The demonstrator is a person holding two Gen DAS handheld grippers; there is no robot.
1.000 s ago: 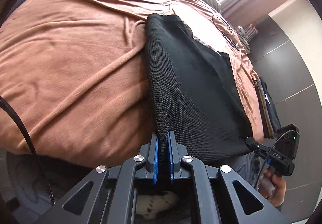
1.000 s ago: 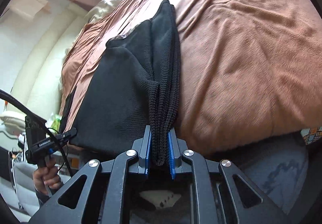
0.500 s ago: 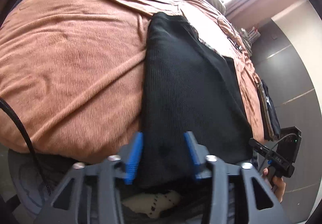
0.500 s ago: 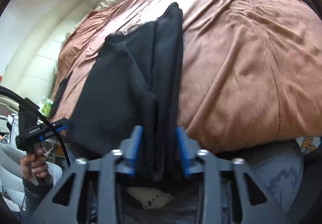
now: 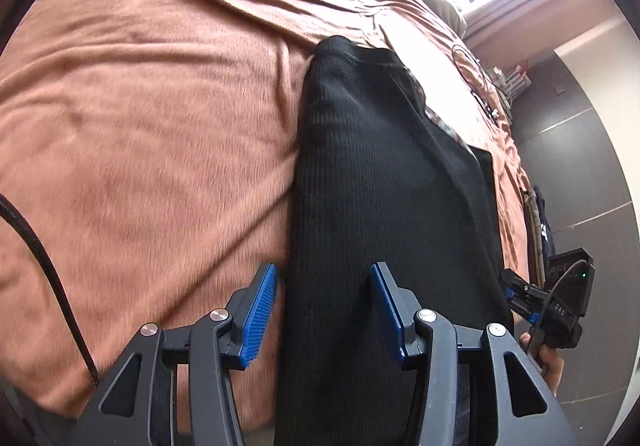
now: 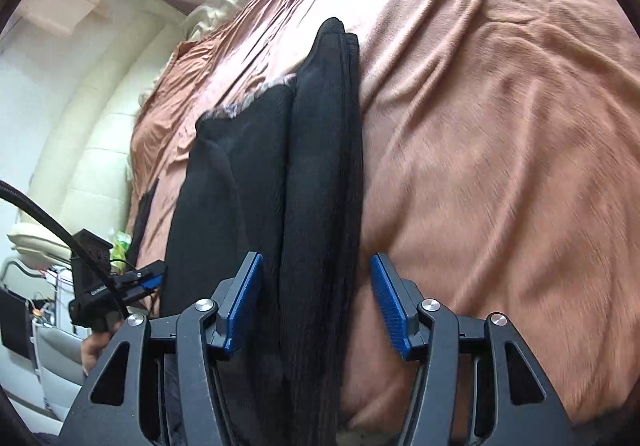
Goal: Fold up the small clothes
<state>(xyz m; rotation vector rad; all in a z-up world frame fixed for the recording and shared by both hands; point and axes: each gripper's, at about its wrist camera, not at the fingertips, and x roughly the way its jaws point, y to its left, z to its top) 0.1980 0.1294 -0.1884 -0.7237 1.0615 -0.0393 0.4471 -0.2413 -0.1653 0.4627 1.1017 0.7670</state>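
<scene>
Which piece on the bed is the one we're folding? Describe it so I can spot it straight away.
Start from the wide rust-brown bedspread covering the bed. Near its front edge lies a folded black ribbed knit garment, running lengthwise away from the left gripper and right gripper, both with jaws open. Its ribbed texture distinguishes it from the flat, smooth black cloth beside it.

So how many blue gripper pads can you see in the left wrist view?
2: one pad left of the black knit garment, one pad over it. The other gripper's pads may be hidden.
</scene>
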